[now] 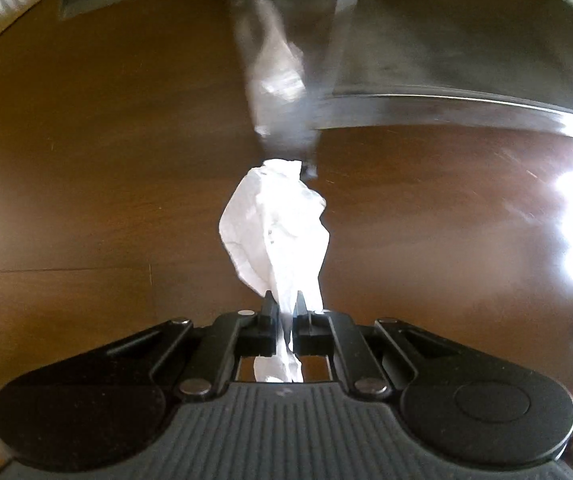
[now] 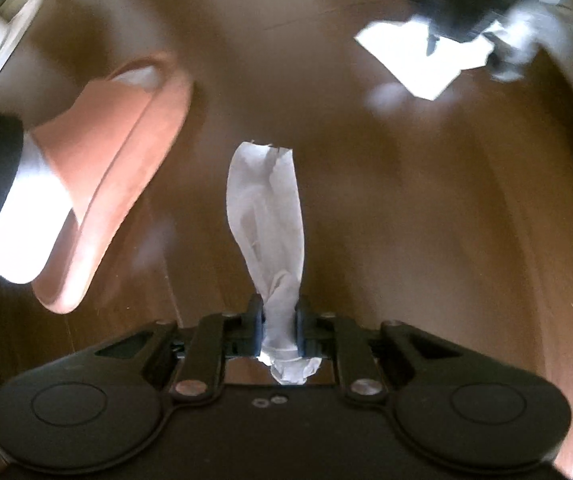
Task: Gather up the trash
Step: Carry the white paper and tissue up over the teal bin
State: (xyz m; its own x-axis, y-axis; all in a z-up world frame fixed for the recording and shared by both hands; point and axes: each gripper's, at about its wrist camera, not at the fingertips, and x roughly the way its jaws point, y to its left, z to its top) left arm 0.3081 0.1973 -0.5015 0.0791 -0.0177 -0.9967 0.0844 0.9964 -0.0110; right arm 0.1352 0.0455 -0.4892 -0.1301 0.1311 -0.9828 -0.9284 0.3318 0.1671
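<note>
While both grippers carry loads, slip risk stands: left gripper (image 1: 284, 314) jaws closed on crumpled paper (image 1: 276, 224), right gripper (image 2: 280, 320) jaws closed on tissue (image 2: 266, 216); both hang beyond jaws, thin pinch, swing could release.

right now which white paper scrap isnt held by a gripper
The flat white sheet lying on the wooden floor. The crumpled paper and the tissue are each pinched between fingers.

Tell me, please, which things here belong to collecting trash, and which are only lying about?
Belong to the job:
- crumpled white paper, pinched in the left gripper
- white tissue, pinched in the right gripper

Only lying about:
- pink slipper
- wooden floor
</note>
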